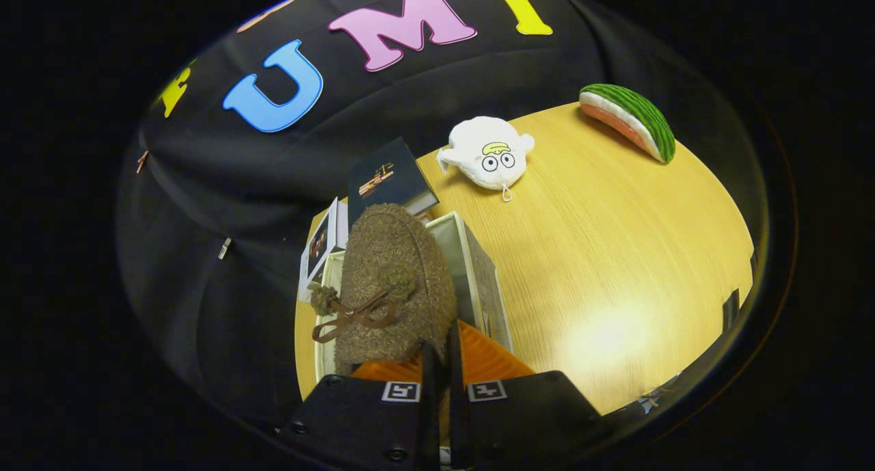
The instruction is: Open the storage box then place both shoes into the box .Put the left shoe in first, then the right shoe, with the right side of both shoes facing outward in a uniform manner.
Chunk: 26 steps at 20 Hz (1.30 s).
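At lower centre, the claw (441, 361) grips a fuzzy brown shoe (393, 279) by its rear edge, holding it above the open storage box (478, 266), apparently for lowering inside. Beyond, upper centre and right, books (386, 177), a white plush toy (489, 153) and a watermelon-slice toy (629, 119) rest on the tabletop (615, 252).

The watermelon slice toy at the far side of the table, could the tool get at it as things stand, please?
Probably not yet: the tool is shut on the brown shoe over the storage box. The table toward the watermelon slice toy looks clear.
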Each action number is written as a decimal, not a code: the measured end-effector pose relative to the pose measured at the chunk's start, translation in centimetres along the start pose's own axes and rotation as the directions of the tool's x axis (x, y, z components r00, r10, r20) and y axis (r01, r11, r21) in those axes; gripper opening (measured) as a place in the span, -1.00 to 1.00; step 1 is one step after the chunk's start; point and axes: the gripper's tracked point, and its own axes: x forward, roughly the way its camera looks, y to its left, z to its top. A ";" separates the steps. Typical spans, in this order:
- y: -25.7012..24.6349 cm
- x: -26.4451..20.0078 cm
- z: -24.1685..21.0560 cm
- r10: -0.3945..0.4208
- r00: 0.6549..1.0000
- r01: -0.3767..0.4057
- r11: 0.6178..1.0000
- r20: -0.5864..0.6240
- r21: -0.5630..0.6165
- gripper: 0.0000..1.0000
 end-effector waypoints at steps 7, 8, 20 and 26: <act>3.0 -4.2 3.7 0.151 0.980 -0.133 0.982 0.133 -0.136 0.97; 2.8 -5.2 4.7 0.156 0.975 -0.131 0.978 0.161 -0.159 0.97; -6.0 -10.9 14.3 0.152 0.901 -0.045 0.964 0.405 -0.263 0.97; -13.1 -13.5 19.6 0.130 0.835 0.078 0.934 0.534 -0.350 0.97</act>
